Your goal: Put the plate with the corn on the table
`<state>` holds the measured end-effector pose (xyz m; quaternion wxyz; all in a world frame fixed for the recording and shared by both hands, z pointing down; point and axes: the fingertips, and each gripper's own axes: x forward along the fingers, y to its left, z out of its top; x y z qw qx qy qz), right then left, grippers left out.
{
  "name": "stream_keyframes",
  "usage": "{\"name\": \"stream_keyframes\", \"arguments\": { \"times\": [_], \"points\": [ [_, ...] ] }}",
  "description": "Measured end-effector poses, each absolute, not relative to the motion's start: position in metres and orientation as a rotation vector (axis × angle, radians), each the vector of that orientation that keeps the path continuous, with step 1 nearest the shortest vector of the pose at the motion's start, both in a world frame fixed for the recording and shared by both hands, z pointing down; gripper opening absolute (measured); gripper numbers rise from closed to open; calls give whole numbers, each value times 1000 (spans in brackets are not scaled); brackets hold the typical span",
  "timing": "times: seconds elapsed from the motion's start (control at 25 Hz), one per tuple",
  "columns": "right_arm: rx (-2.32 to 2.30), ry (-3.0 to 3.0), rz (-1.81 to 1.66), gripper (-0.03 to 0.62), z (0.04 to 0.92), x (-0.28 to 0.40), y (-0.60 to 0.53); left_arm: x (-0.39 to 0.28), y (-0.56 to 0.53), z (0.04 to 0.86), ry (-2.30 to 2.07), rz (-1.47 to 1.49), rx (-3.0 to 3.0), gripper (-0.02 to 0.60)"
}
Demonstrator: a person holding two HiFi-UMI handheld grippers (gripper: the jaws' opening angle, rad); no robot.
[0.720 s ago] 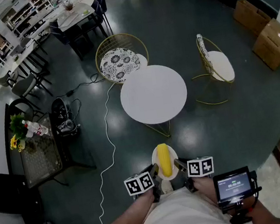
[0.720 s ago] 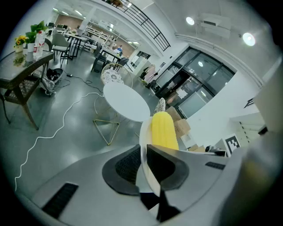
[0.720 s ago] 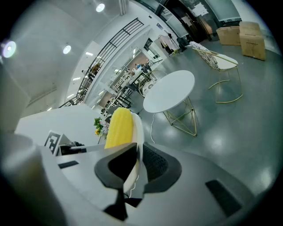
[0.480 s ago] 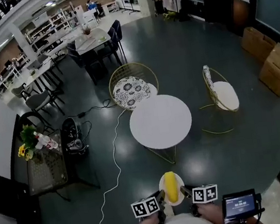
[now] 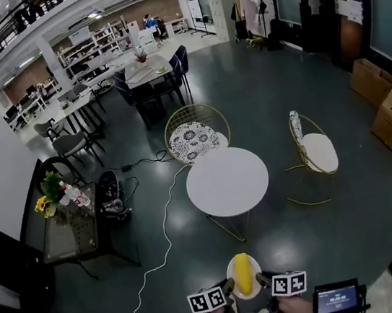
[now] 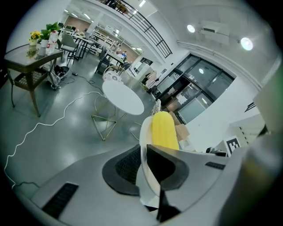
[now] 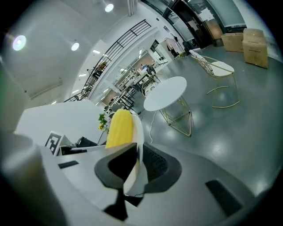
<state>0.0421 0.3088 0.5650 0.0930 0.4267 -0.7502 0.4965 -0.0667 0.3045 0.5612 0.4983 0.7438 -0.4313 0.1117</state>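
Head view shows one plate [image 5: 235,283] bearing one corn [image 5: 242,271], held in the air at 6 o'clock by two grippers. The left gripper [image 5: 229,286] clamps its 9 o'clock rim, the right gripper [image 5: 261,281] its 3 o'clock rim (each rim is pinched between the pads). The plate is small, white and round, the corn bright yellow. One round white table [image 5: 227,182] stands well apart at 12 o'clock. Two chairs flank it on the dark floor [image 5: 281,88]: a patterned chair [image 5: 195,139] at 11, a plain chair [image 5: 318,152] at 3.

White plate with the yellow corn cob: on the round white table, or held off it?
Held: left gripper and right gripper clamp the white plate, short of the round white table.
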Motion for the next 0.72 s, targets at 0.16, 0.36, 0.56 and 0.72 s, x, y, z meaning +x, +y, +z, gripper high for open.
{"name": "stream_keyframes", "arguments": {
  "times": [0.16, 0.36, 0.56, 0.72],
  "points": [
    [1250, -2267, 1435, 46, 561, 49, 314, -60, 315, 559, -1078, 241, 1805, 49],
    [1218, -2287, 1440, 46, 551, 49, 317, -60, 323, 552, -1117, 204, 1785, 50],
    [1192, -2287, 1453, 46, 553, 47, 327, -61, 334, 554, -1133, 192, 1767, 49],
    [1176, -2279, 1455, 46, 556, 42, 326, -67, 336, 557, -1145, 193, 1759, 50]
  ]
}}
